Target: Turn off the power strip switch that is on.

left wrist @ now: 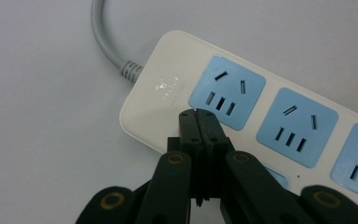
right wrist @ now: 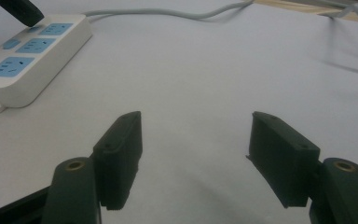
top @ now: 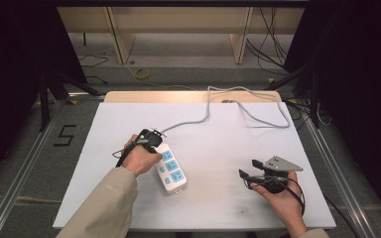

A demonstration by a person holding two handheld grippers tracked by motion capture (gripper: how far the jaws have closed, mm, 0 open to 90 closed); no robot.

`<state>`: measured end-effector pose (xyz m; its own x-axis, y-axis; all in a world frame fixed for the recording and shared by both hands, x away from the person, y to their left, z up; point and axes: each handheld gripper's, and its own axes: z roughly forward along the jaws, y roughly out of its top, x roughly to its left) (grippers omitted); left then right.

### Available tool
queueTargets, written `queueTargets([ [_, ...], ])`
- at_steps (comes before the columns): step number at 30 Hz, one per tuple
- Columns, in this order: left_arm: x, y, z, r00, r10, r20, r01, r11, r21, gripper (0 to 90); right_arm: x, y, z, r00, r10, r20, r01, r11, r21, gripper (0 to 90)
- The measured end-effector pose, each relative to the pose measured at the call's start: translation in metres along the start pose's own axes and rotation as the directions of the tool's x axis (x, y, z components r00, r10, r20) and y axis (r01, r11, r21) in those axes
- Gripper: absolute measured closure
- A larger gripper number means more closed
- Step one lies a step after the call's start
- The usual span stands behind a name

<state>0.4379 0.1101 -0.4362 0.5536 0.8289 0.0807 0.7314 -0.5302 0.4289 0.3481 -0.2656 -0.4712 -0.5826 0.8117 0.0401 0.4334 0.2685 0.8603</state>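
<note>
A white power strip (top: 171, 169) with three blue sockets lies left of the table's middle, and its grey cable (top: 206, 117) runs off toward the far edge. My left gripper (top: 159, 148) is shut with nothing between its jaws. In the left gripper view its tips (left wrist: 197, 115) rest over the strip's cable end (left wrist: 161, 88), beside the first socket (left wrist: 227, 92); I cannot tell if they touch it. My right gripper (top: 249, 168) hovers open near the front right, empty. Its fingers (right wrist: 121, 140) point across bare sheet toward the strip (right wrist: 30, 51).
A white sheet (top: 213, 198) covers the table, with a wooden strip (top: 129, 96) showing at the far edge. The cable loops near the far right corner (top: 263, 119). Beyond the table are floor cables, a yellow roll (top: 142, 74) and wooden legs.
</note>
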Motion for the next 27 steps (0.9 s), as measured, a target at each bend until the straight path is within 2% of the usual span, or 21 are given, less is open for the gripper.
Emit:
queueTargets([
  [8, -0.001, 0.0001, 0.0023, 1.0, -0.005, -0.001, 0.005, 1.0, 0.006, 89.8, 0.0001, 0.0, -0.0005, 1.0, 0.001, 0.001, -0.001, 1.0, -0.001, 35.7],
  [14, -0.0026, -0.0004, 0.002, 0.9998, 0.012, -0.017, -0.012, 0.9998, 0.016, 89.8, 0.0004, 0.0, -0.0005, 1.0, -0.003, 0.001, 0.003, 1.0, 0.001, 35.7],
  [22, -0.0018, -0.0001, 0.0025, 0.9999, 0.001, -0.014, 0.0, 0.9999, 0.013, 89.7, 0.0006, 0.0001, -0.0006, 1.0, -0.005, 0.0, 0.005, 1.0, 0.001, 35.7],
  [27, -0.0051, 0.0001, 0.0038, 0.9988, 0.021, -0.043, -0.021, 0.9998, 0.008, 89.8, 0.0009, 0.0002, -0.0007, 1.0, -0.006, 0.0, 0.006, 1.0, 0.001, 35.7],
])
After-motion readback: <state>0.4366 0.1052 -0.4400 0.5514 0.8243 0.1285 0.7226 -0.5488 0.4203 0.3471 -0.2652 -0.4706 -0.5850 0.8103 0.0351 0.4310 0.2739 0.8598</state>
